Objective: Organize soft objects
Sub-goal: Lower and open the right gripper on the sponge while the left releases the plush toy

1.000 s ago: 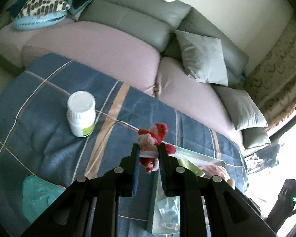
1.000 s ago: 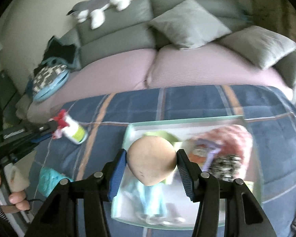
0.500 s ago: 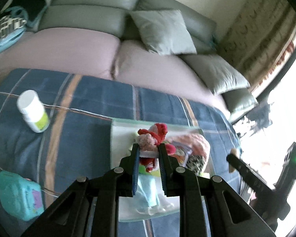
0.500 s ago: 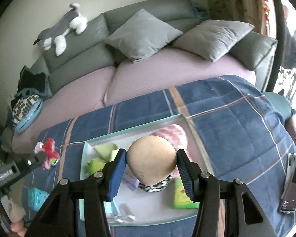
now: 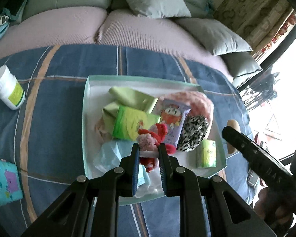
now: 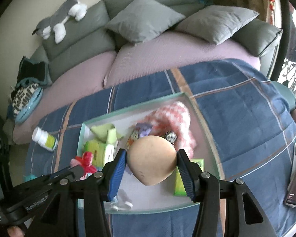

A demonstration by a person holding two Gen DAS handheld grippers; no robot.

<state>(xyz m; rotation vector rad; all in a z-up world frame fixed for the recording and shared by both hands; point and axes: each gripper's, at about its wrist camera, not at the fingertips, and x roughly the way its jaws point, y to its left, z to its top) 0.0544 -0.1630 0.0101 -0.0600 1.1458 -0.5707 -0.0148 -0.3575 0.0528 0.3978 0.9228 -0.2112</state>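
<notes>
My left gripper [image 5: 148, 148] is shut on a small red and pink plush toy [image 5: 155, 136] and holds it above the near middle of the pale green tray [image 5: 86, 118]. The same plush toy [image 6: 84, 161] and the left gripper [image 6: 77, 170] show at the lower left in the right wrist view. A tan, egg-shaped soft sponge [image 6: 152, 159] is clamped in my right gripper [image 6: 152, 160], which hangs over the tray [image 6: 205, 130]. In the left wrist view the right gripper reaches in from the right edge, with a tan sponge tip [image 5: 233, 123] beyond it.
The tray holds green tissue packs [image 5: 131, 125], a purple pouch [image 5: 172, 121], a pink knitted item [image 5: 199, 102], a black-and-white scrunchie [image 5: 195, 132] and a blue packet [image 5: 112, 155]. On the blue plaid blanket [image 5: 55, 106] lie a white bottle [image 5: 8, 87] and a teal case [image 5: 5, 181]. A phone [image 6: 295, 179] lies right; sofa cushions behind.
My left gripper has swung right from beside the white bottle to over the tray, still gripping the plush. The right gripper shifted right across the tray, keeping the sponge.
</notes>
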